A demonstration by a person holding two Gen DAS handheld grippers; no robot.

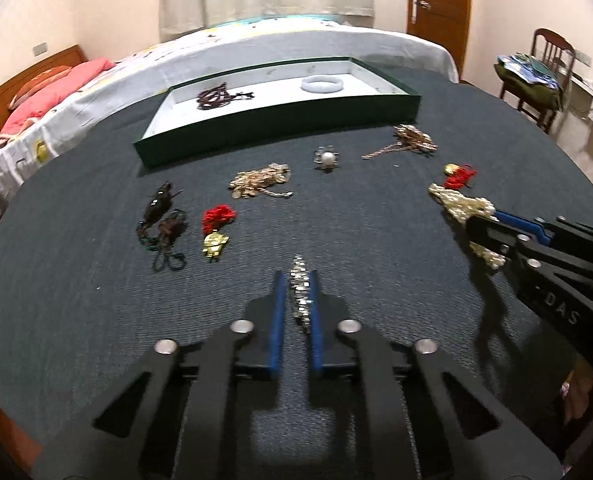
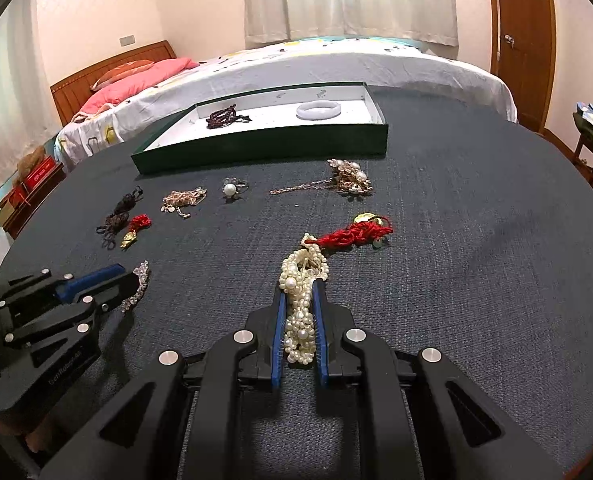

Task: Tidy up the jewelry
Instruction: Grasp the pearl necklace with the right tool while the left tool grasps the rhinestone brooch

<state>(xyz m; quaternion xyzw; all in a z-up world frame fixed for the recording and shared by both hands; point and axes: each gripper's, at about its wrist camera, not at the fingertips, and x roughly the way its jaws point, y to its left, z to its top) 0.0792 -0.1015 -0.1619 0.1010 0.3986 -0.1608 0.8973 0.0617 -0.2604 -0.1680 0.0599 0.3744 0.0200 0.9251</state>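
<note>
Left wrist view: my left gripper (image 1: 299,280) clamps a crystal bracelet (image 1: 301,296); red charm (image 1: 215,228) ahead-left, tray (image 1: 280,114) beyond holding bangle (image 1: 322,83), dark beads (image 1: 216,95). Right gripper (image 2: 299,292) clamps pearls (image 2: 301,296).

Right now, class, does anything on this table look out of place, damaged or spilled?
Nothing looks damaged or spilled. What stands out is the sorting half done: only the dark bead string and white bangle lie in the green tray, while the other pieces sit scattered on the cloth.
</note>
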